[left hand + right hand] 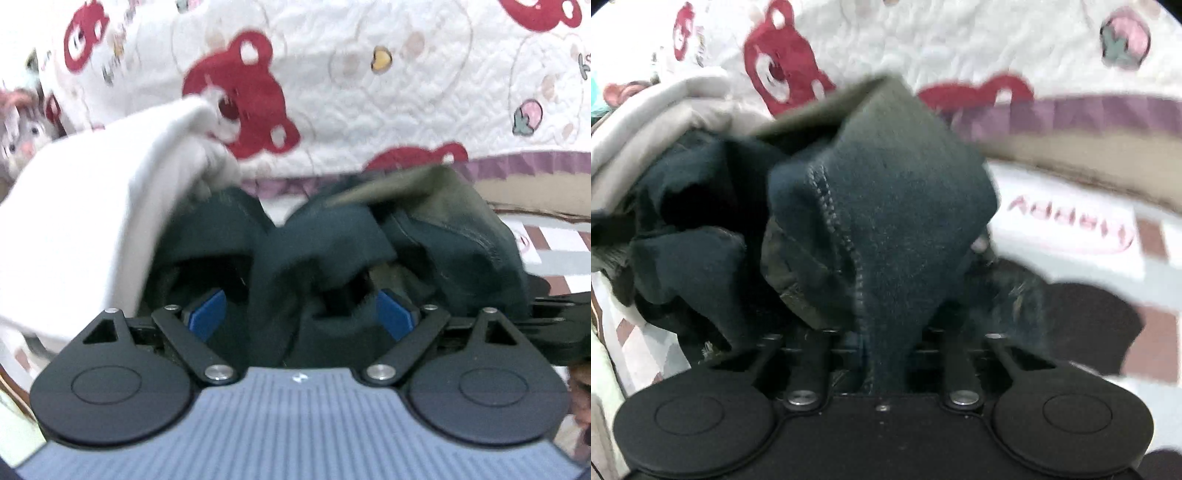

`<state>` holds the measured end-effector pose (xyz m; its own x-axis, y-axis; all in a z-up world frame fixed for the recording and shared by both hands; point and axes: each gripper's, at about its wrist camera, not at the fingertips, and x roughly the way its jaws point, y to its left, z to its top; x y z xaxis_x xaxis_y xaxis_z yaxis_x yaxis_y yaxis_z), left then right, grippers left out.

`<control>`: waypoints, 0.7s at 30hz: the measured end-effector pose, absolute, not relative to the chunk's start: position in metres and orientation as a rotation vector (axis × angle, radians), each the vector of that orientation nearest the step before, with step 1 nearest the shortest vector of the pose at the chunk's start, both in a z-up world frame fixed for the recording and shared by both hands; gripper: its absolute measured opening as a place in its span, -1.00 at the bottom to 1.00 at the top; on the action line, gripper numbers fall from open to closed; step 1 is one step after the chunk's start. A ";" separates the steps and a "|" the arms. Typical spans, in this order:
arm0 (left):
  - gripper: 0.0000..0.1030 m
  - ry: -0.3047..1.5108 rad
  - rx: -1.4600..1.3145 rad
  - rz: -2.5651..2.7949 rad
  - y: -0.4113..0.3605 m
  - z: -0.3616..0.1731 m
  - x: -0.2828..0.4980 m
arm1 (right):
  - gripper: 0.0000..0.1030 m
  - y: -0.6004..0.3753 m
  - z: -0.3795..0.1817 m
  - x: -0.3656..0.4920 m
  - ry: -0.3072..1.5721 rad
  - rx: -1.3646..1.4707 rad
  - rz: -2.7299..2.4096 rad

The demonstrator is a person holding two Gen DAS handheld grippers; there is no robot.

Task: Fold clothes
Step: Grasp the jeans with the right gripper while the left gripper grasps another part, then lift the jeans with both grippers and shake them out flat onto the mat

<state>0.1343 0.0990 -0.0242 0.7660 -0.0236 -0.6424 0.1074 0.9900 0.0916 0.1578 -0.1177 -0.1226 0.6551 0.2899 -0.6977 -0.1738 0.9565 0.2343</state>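
Note:
A crumpled dark navy garment point(321, 236) lies heaped right in front of both cameras. My left gripper point(302, 314) is open, its blue pads point(207, 314) set wide apart, and a fold of the dark cloth sits loosely between them. In the right wrist view the same dark garment point(886, 206), with a stitched seam, rises in a peak from my right gripper point(886, 354). The jaws there are drawn close together and pinch the cloth, which hides the fingertips. A white garment point(92, 221) is draped over the left side of the pile.
An olive-green piece of cloth point(424, 184) lies on top of the pile at the right. Behind is a white quilt with red bears point(369, 92) and a purple border point(535, 162). A checked sheet point(1071, 221) with pink lettering lies to the right. A plush toy point(18, 136) sits far left.

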 end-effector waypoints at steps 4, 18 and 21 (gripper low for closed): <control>0.82 0.721 0.109 -0.069 0.105 -0.032 0.152 | -0.74 -0.146 -0.094 0.132 0.687 0.148 0.162; 0.92 0.905 0.135 -0.158 0.082 -0.075 0.174 | -0.76 -0.229 -0.024 0.076 0.441 0.043 -0.191; -0.15 0.904 0.182 -0.131 0.072 -0.076 0.175 | -0.76 -0.240 -0.011 0.060 0.404 0.027 -0.221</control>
